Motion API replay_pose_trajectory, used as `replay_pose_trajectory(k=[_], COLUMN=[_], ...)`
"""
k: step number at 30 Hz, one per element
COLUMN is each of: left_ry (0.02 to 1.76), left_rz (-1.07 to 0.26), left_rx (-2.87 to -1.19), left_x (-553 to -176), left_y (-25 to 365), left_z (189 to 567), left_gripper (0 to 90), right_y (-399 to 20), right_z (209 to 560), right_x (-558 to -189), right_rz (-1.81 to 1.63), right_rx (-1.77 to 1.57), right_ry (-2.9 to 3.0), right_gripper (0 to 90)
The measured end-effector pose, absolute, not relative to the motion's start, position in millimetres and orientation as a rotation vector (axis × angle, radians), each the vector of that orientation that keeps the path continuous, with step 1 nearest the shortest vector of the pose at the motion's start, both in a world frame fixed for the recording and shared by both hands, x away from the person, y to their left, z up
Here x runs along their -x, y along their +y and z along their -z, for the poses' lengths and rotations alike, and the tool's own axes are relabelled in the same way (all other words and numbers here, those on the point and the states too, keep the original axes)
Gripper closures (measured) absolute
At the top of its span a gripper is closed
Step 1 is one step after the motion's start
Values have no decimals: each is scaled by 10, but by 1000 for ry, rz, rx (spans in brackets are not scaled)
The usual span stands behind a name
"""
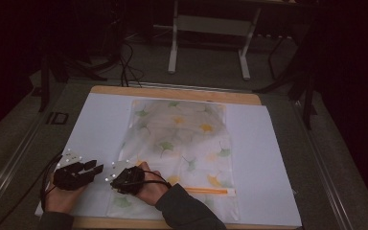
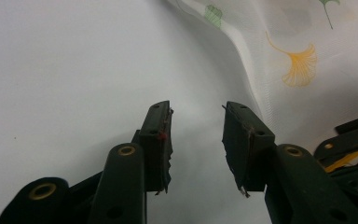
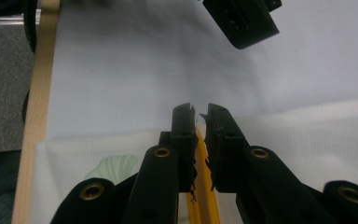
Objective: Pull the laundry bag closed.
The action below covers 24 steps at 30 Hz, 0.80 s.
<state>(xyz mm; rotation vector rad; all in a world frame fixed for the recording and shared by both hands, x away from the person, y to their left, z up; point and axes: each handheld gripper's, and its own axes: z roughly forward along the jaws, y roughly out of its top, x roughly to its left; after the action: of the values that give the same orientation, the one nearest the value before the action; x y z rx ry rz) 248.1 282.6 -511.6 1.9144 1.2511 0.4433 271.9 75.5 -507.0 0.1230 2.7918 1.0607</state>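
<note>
A white pillowcase (image 1: 182,139) printed with green and yellow ginkgo leaves lies flat on a white sheet (image 1: 261,143). An orange zipper (image 1: 211,190) runs along its near end. My right gripper (image 1: 114,180) reaches across to the pillowcase's near left corner. In the right gripper view, the right gripper (image 3: 199,112) has its jaws nearly together, with the orange zipper (image 3: 204,186) pinched between them at the fabric's edge (image 3: 307,126). My left gripper (image 1: 98,167) rests just left of it on the bare sheet. It (image 2: 196,109) stands open with nothing between its jaws, beside the pillowcase (image 2: 307,46).
The sheet covers a wooden table (image 1: 172,92), whose edge (image 3: 37,93) runs close by at the near left. Grey floor, cables and a white table frame (image 1: 211,28) lie beyond the far edge. The left gripper's jaw (image 3: 242,21) hangs just ahead of the right one.
</note>
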Motion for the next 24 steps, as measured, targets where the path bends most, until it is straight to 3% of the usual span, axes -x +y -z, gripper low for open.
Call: replay_pose_trajectory(k=[17,24], left_ry=[1256,1258], left_rz=[-448,-450], left_rx=[-1914,-1909], left_x=[-2474,-2473], left_y=[2856,2865], left_z=[5109,5111], left_gripper=[622,622], right_y=[1006,1075], right_z=[5179,5256], right_x=[-2719,-2742], right_rz=[-1002,-968], right_rx=[-122,-153], right_ry=[2805,2818], right_gripper=[752,765])
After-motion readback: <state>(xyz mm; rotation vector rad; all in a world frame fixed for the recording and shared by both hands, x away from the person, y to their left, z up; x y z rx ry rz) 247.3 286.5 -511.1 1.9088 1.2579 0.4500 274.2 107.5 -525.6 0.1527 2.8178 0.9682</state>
